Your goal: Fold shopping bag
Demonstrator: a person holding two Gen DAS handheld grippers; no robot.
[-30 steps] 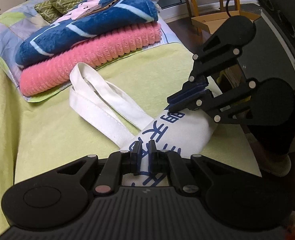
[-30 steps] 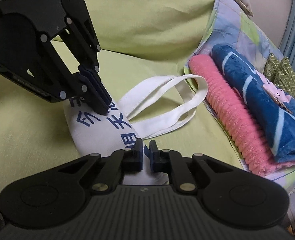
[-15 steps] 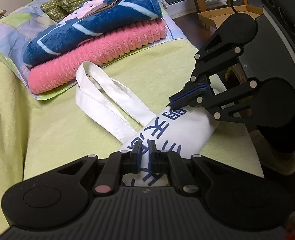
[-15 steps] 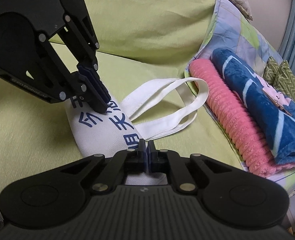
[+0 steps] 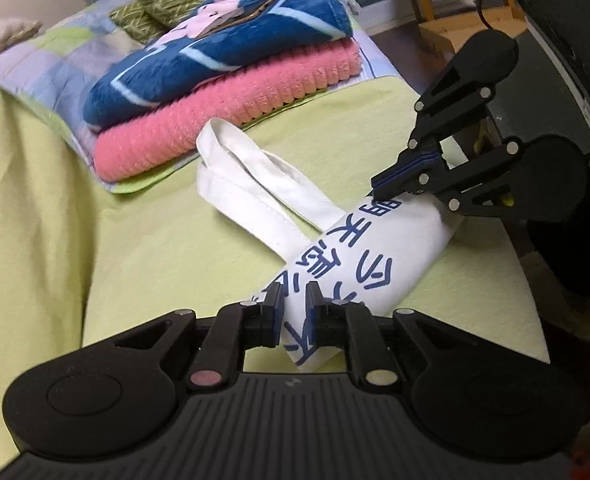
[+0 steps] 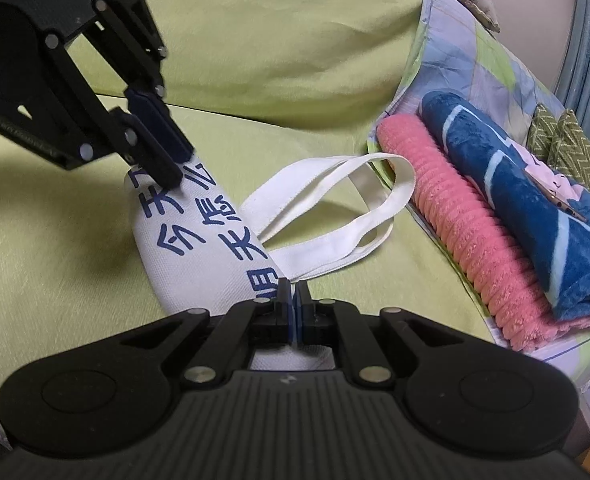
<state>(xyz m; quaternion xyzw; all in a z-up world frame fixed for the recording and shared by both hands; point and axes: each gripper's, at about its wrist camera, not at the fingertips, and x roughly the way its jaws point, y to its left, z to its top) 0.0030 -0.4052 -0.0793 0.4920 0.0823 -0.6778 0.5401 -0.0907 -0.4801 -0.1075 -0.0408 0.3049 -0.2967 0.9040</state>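
1. Left wrist view: shopping bag (image 5: pixel 379 256), white with blue printed characters, lies folded into a narrow strip on the lime-green bed sheet (image 5: pixel 155 248), its two handles (image 5: pixel 255 176) reaching toward a stack of a pink towel (image 5: pixel 223 108) and a blue blanket (image 5: pixel 215 36).
2. Left gripper (image 5: pixel 295 312) sits at the near end of the bag; its fingers have just been opening and now stand a little apart with the bag's fabric in the gap, not pinching it.
3. Right gripper (image 5: pixel 395 182) has its fingers closed on the bag's far end.
4. Right wrist view: right gripper (image 6: pixel 293 304) shows its fingers pressed together at the bag's (image 6: pixel 199 232) near end, beside the handle roots.
5. Left gripper (image 6: pixel 171 160) comes down on the far end, fingers slightly parted over the fabric.
6. Handles (image 6: pixel 347 204) loop toward the pink towel (image 6: pixel 483 240).
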